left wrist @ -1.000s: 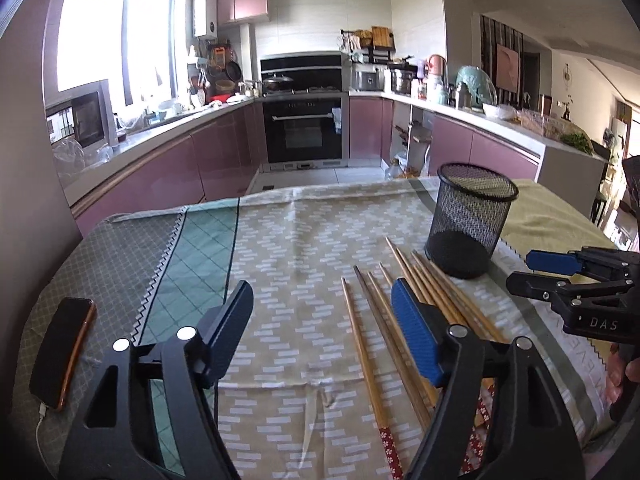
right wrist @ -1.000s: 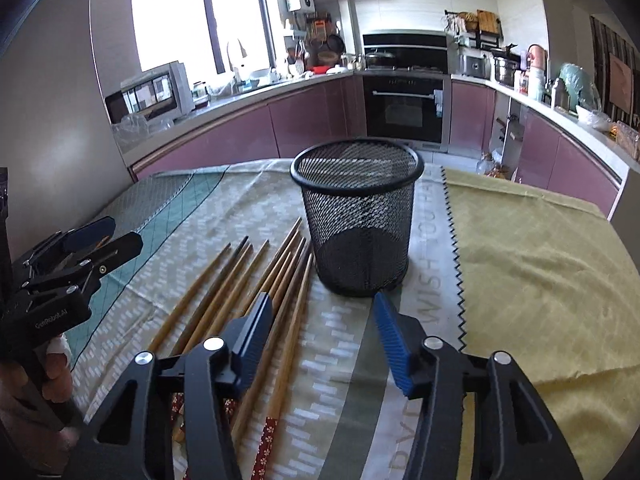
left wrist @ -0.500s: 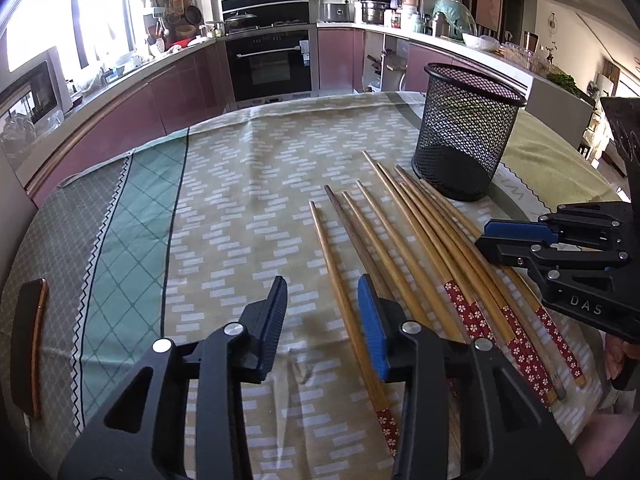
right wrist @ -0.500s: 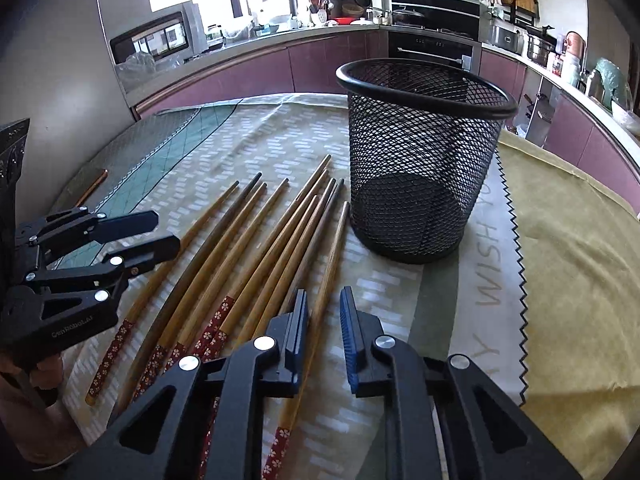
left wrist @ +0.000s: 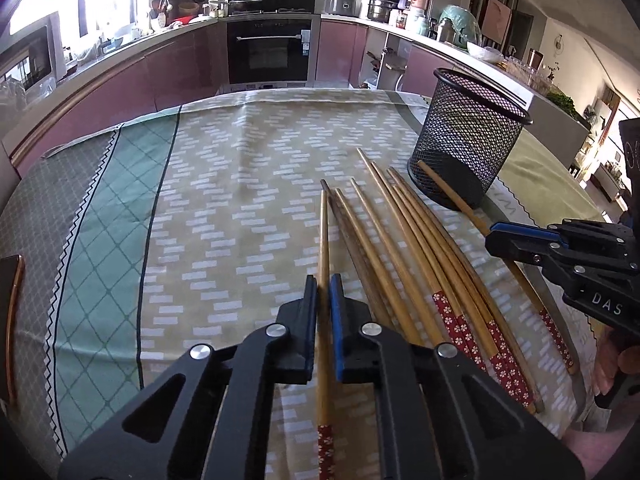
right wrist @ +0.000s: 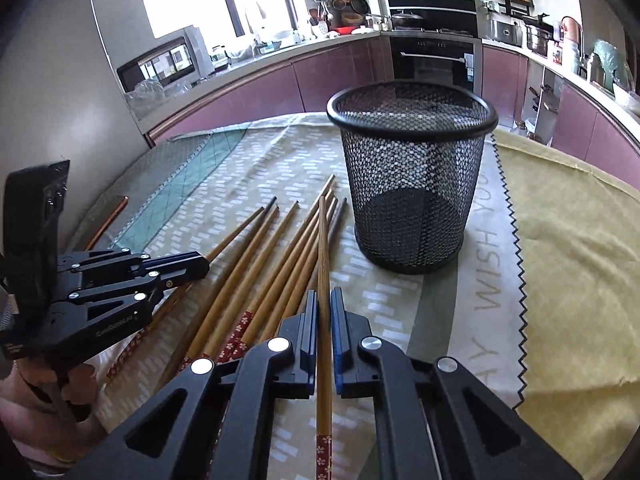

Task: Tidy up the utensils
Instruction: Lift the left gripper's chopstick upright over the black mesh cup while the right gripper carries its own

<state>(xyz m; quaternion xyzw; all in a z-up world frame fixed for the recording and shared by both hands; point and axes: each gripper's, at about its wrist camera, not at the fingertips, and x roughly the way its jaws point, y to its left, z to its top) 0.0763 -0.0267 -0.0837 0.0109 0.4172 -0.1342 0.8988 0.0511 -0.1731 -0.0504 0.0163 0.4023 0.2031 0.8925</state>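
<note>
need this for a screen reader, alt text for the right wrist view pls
The right claw is shut on one chopstick pointing at an empty black mesh cup. More chopsticks lie left on the tablecloth, beside the left claw.

The wooden chopstick with the red flowered end point(left wrist: 323, 264) runs under the left wrist camera's own black gripper body, and its patterned end is cut off by the lower edge. A dark flat copper-edged object point(left wrist: 10, 320) at the left margin is cropped and cannot be identified. The countertop items point(left wrist: 384, 4) are too small to tell. The printed lettering on the tablecloth point(right wrist: 486, 264) is partly hidden.
</note>
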